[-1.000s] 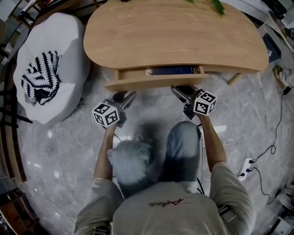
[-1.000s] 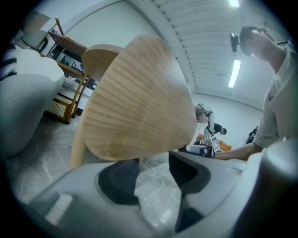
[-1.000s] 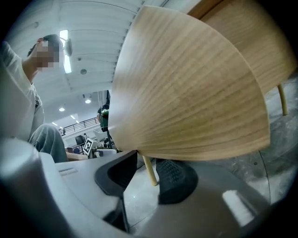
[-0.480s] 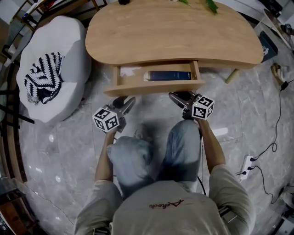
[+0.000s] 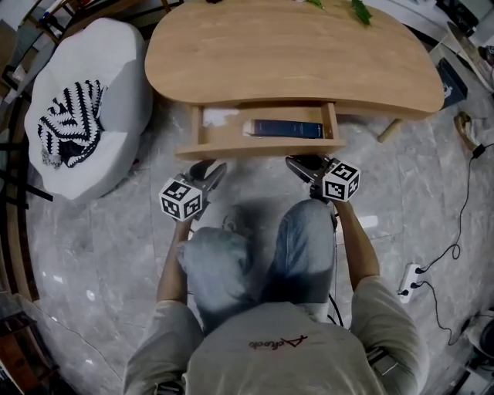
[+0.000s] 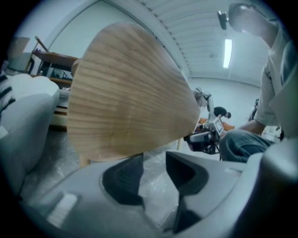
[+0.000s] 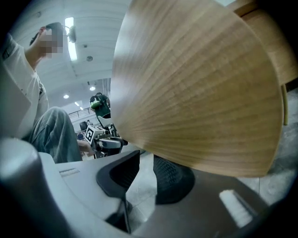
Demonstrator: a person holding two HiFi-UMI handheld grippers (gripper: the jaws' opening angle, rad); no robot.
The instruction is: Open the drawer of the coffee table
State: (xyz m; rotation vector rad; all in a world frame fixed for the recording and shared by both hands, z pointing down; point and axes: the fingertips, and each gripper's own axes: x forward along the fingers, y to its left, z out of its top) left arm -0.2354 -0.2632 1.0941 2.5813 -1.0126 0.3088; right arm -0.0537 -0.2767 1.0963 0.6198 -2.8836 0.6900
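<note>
Drawer (image 5: pixel 258 145) slid further out of coffee table (image 5: pixel 293 62), blue book (image 5: pixel 287 129) inside

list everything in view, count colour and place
table: 1, light wood, top centre
drawer: 1, light wood, open under table's near edge
book: 1, dark blue, in drawer
seat: 1, white, left of table
knit cloth: 1, black-white, on seat
power strip: 1, white, floor, right
leaves: few, green, table's far edge
legs: 2, blue jeans, bottom centre
left gripper: 1, grey, before drawer's left part; jaws just been closing, apart, empty
right gripper: 1, grey, before drawer's right part; jaws just been closing, apart, empty
</note>
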